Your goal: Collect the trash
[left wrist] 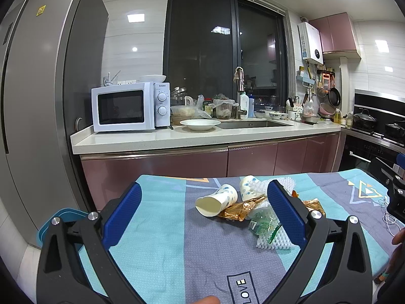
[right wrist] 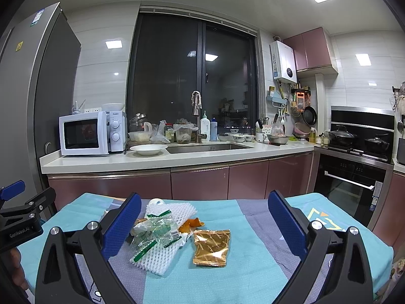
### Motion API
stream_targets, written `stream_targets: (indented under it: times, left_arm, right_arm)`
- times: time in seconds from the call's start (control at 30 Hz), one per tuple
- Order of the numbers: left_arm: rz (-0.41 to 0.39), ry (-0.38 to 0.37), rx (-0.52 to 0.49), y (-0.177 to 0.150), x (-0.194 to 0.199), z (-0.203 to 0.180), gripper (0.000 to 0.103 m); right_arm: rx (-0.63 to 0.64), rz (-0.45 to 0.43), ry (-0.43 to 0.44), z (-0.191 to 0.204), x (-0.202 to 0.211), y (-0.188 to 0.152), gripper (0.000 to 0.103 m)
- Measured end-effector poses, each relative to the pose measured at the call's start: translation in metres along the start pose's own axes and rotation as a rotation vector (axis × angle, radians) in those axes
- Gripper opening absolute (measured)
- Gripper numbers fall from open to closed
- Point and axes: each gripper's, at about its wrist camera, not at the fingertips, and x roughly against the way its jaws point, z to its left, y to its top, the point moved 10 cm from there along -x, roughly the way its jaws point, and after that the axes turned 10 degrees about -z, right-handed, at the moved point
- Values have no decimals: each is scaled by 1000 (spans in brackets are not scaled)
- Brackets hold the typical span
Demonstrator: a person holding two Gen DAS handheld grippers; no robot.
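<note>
Trash lies in a heap on the cloth-covered table [left wrist: 177, 253]. In the left wrist view two spotted paper cups lie on their sides [left wrist: 217, 200] [left wrist: 247, 187], beside a gold wrapper [left wrist: 238, 210], a clear green-printed wrapper [left wrist: 263, 224] and white foam netting [left wrist: 270, 243]. My left gripper [left wrist: 203, 201] hovers open just short of the cups. In the right wrist view the foam netting [right wrist: 164, 255], green wrapper [right wrist: 157, 230], orange peel [right wrist: 191, 224] and gold wrapper [right wrist: 212, 247] lie between the fingers of my right gripper [right wrist: 204, 211], which is open and empty.
A blue bin [left wrist: 57, 224] stands on the floor left of the table. Behind are a counter [left wrist: 177, 136] with a microwave [left wrist: 126, 106], a white bowl [left wrist: 200, 124] and a sink [left wrist: 253, 123]. A fridge [left wrist: 33, 101] stands left, a stove [right wrist: 359, 144] right.
</note>
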Motion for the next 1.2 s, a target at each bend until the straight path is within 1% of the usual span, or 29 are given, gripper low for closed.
stream_targets:
  times: [0.27,0.47,0.53,0.67,0.83,0.87,0.9,0.97,1.2]
  left_arm:
    - [8,-1,-5,-3,-3,-1,98]
    - [60,-51,-10,-15,-14,-13,98]
    - [99,-73,-2,-23,-23,-17,98]
    - [174,-102,7,-40,-38,-25,98]
    - [286,-141,7,-67,-64,-39,98]
    - [306,-152,10,-72,-69,-42,98]
    - [330,-163,18,-77,-75,-43,98]
    - [345,-166,19,-83,-83,-44,98]
    - [399,-159,15,-89,-123,-34,98]
  right_arm:
    - [4,17,6,1,-3,-3,97]
    - [1,69,29,3,-16,-17,97]
    - [3,96,38,4,-23,-25,97]
    - [5,190,76,8,-42,-49,97]
    - [-3,272,110,12,-58,-73,97]
    - [-9,309,126,12,-65,-82,97]
    - [-11,317,128,12,-66,-85,97]
    - [-10,362,139,10,-76,-97,97]
    - [-16,431,175,12,-98,-112,97]
